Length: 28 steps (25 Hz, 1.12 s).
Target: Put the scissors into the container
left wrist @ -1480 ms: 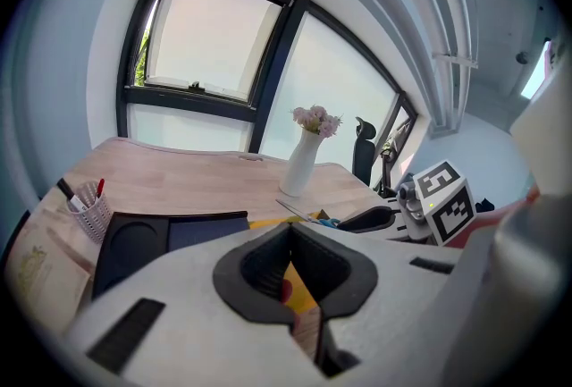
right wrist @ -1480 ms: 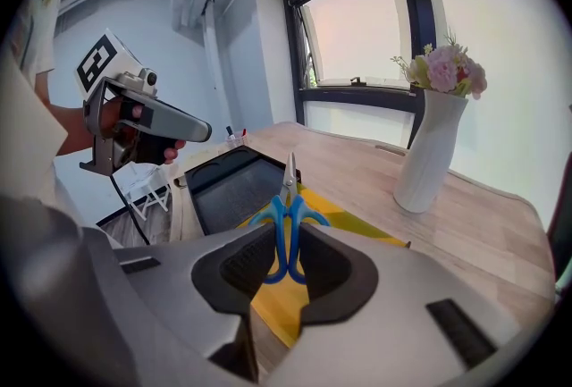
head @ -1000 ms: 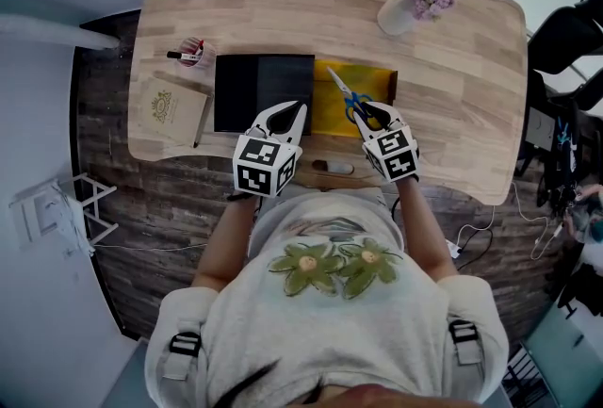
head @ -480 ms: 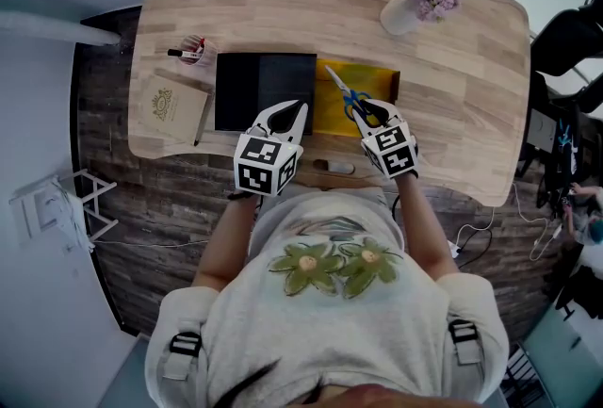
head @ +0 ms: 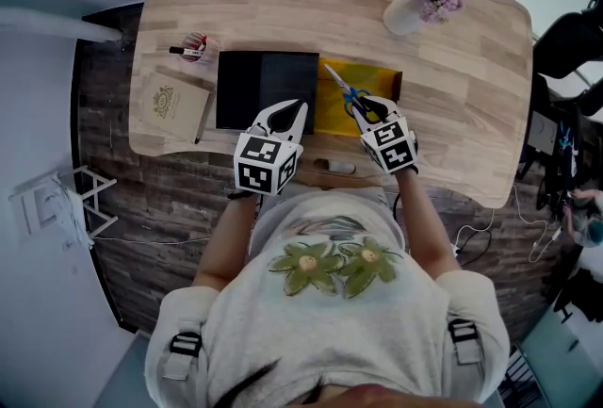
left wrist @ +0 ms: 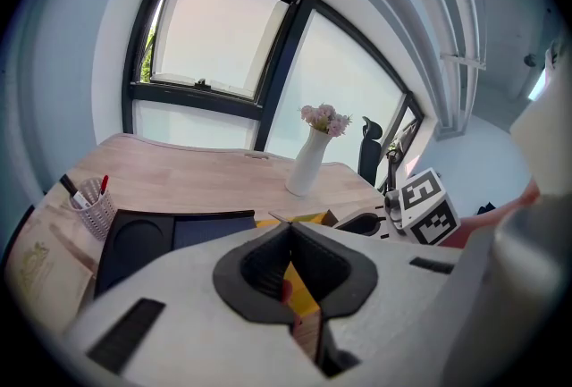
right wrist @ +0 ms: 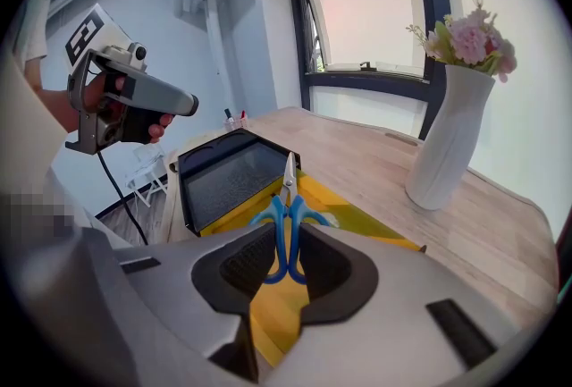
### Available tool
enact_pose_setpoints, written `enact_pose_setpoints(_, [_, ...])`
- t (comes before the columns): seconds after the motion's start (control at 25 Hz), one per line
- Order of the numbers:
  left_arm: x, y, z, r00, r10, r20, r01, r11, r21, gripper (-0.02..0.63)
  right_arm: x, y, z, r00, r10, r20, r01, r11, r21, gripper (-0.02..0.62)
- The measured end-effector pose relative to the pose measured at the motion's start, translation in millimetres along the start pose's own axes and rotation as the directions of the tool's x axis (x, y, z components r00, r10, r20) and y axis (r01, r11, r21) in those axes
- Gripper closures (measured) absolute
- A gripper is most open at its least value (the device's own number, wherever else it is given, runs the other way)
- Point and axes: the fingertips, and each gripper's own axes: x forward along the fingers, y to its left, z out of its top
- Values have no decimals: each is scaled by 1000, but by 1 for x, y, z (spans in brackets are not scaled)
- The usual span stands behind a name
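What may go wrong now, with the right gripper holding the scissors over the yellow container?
1. The right gripper clamps the scissors only at the blue handles, so the blades may swing down or slip out.
2. The blade tips point towards the black tray beside the yellow container. Released like this, the scissors may catch the edge between them or land partly on the tray.

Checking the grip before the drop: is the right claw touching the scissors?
Touching. The right gripper view shows the right claw shut on the blue handles of the scissors.
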Motion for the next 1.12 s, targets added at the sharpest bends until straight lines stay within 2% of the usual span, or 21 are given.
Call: enact_pose_setpoints(1.12, [0, 4, -7, 1000, 18, -16, -18, 1000, -21, 598, 20, -3, -21, 996, 26, -87, -27, 1000, -13, 512])
